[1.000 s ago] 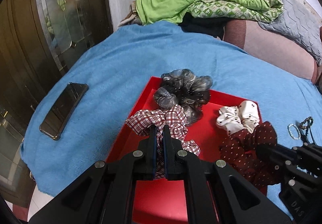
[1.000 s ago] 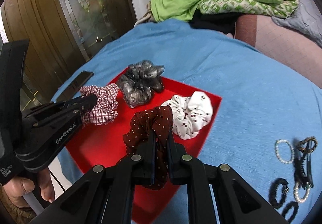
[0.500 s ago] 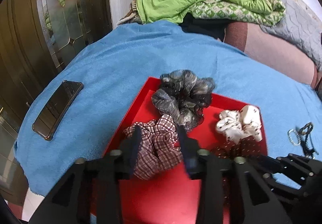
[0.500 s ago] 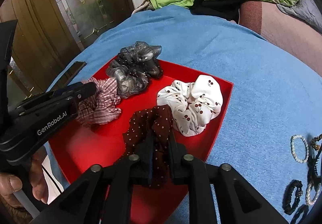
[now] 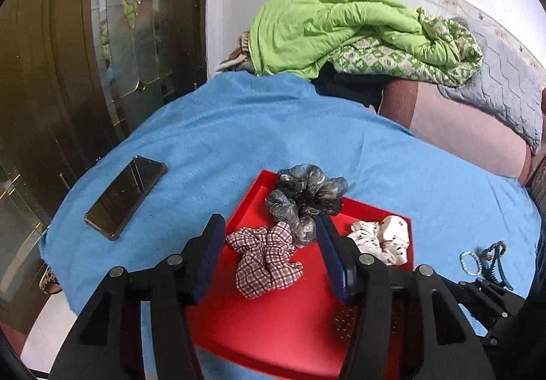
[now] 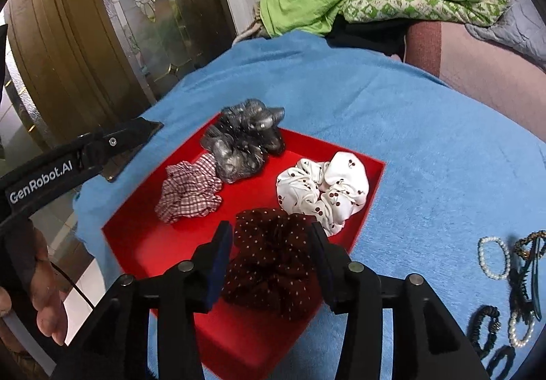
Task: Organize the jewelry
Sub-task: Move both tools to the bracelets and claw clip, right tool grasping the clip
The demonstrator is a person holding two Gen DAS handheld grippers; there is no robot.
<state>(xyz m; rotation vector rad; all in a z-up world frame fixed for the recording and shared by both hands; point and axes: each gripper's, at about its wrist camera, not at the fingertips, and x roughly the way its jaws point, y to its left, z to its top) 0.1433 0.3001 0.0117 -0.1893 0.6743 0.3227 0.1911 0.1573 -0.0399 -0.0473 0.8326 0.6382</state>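
Maroon dotted scrunchie [image 6: 273, 264] lies in the red tray [image 6: 370, 195], between the right gripper [image 6: 271, 264] jaws, which have just been opening and hold nothing. Left gripper [image 5: 269, 257], likewise just opening, stands empty over the plaid scrunchie [image 5: 266, 257]. Risk: fabric snagging a pad on withdrawal and dragging out.

Between the fingers of the left gripper [image 5: 269, 253] lies a checked woven-cloth scrunchie [image 5: 266, 259] on a smooth, matt red tray [image 5: 273, 329]; just beyond it sits a grey scrunchie [image 5: 303, 199] of sheer, metallic-sheened fabric. The right gripper [image 6: 271, 255], matt black plastic, straddles a dark red dotted scrunchie [image 6: 269, 260] of soft cloth, with a satiny white one [image 6: 324, 189] ahead to its right. Everything rests on a fuzzy blue blanket [image 6: 426, 141].
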